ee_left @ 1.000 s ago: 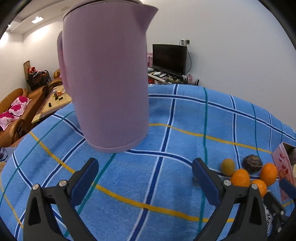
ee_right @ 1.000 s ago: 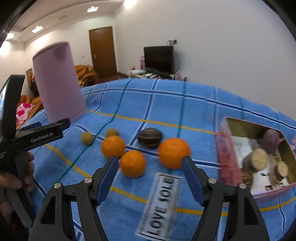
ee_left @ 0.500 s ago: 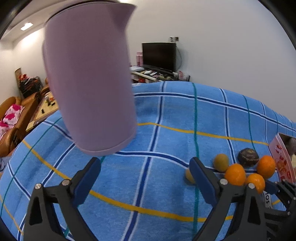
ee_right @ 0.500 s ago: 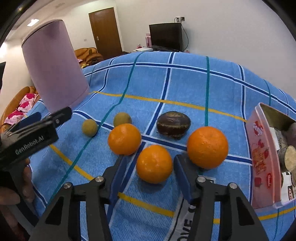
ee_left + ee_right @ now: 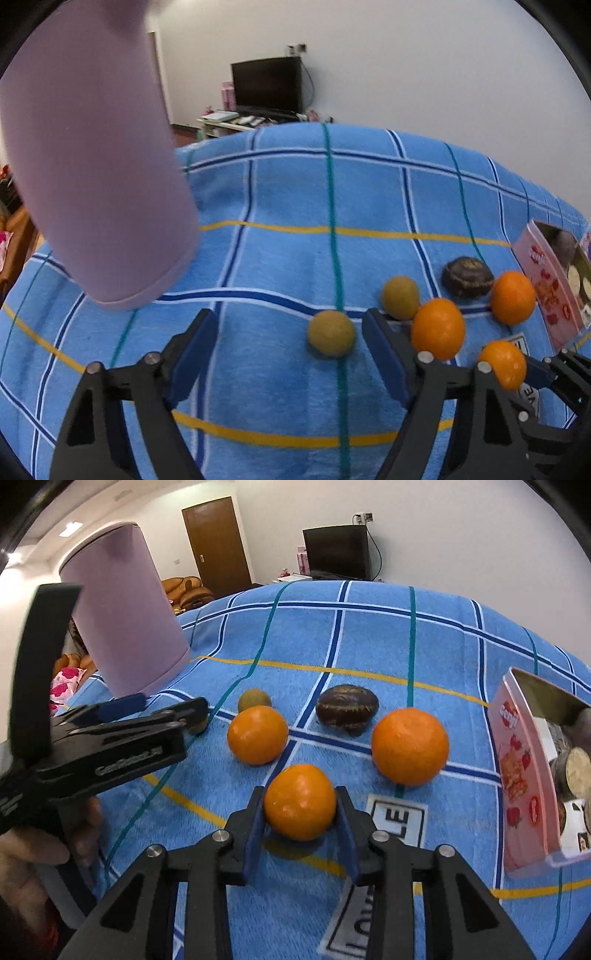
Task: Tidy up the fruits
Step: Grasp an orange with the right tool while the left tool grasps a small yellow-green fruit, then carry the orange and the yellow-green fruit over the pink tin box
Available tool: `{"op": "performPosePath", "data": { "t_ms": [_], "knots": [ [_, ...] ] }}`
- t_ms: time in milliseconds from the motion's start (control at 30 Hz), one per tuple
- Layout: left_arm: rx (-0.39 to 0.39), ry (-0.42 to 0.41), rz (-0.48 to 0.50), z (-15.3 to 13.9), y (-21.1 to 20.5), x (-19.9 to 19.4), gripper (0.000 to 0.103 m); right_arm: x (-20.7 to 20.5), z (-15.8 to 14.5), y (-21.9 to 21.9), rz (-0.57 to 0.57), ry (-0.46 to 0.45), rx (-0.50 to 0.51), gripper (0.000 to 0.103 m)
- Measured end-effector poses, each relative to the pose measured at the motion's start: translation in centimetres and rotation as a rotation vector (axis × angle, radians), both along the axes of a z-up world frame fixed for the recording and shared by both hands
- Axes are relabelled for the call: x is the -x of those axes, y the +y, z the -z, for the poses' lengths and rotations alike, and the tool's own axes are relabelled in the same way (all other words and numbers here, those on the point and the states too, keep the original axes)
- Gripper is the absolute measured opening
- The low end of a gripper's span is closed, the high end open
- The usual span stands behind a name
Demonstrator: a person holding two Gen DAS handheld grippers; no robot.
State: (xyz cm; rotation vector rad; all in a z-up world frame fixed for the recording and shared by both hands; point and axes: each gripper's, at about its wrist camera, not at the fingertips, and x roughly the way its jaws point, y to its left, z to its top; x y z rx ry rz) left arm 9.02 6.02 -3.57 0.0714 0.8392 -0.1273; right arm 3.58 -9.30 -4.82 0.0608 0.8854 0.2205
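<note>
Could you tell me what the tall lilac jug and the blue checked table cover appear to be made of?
Tall lilac jug: probably matte plastic; a smooth, even surface without glare. Blue checked table cover: soft woven fabric, perhaps terry; fuzzy nap, woven-in stripes, slight ripples near the fruit.

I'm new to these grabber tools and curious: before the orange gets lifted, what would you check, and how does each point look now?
1. Right gripper shut on the near orange: ok.
2. Grip centred on the fruit: ok.
3. Neighbouring oranges clear of the pads: ok.
4. Pink box open with room: cannot tell.
5. Left gripper, jaws just closing, nothing held, small brownish fruit ahead of its tips: ok.
</note>
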Motion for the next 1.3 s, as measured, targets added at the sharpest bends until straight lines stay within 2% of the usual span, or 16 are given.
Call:
{"op": "performPosePath", "data": {
  "t_ms": [133,267,333,467,533,600,700,833,900,967,1300],
  "knots": [
    [-0.031,0.060,0.056,0.8,-1.4,-0.7,0.070,0.7,-0.3,-0.5,0.001,-0.004,-0.015,0.038],
    [0.020,0.073,0.067,0.8,-1.1,-1.0,0.062,1.3,-0.4,-1.1,0.005,-0.007,-0.032,0.038],
    [0.041,0.067,0.070,0.6,-0.8,-1.0,0.051,1.3,-0.5,-1.2,0.009,-0.012,-0.029,0.038],
    [0.066,0.059,0.048,0.4,-0.4,-0.9,0.038,1.4,-0.6,-1.1,0.009,-0.024,-0.017,0.038],
    [0.099,0.056,0.047,0.3,0.2,-0.8,0.028,1.4,-0.7,-1.1,0.012,-0.033,-0.018,0.038],
    [0.138,0.051,0.051,0.1,0.6,-0.7,0.028,1.5,-0.9,-1.2,0.019,-0.047,-0.013,0.038],
    [0.170,0.002,0.039,-0.5,1.2,-0.2,0.028,1.8,-1.5,-1.6,0.033,-0.079,-0.014,0.038],
    [0.230,-0.179,0.059,-2.7,1.6,2.3,0.028,2.4,-2.6,-2.3,0.050,-0.153,-0.021,0.038],
    [0.208,-0.258,0.072,-3.4,1.1,3.1,0.028,2.7,-3.2,-2.5,0.059,-0.193,-0.018,0.038],
    [0.194,-0.300,0.087,-4.0,0.8,3.5,0.029,3.0,-3.7,-2.8,0.068,-0.227,-0.013,0.038],
    [0.198,-0.333,0.060,-4.3,0.6,4.9,0.028,3.1,-4.5,-2.9,0.089,-0.277,0.037,0.038]
  ]
}}
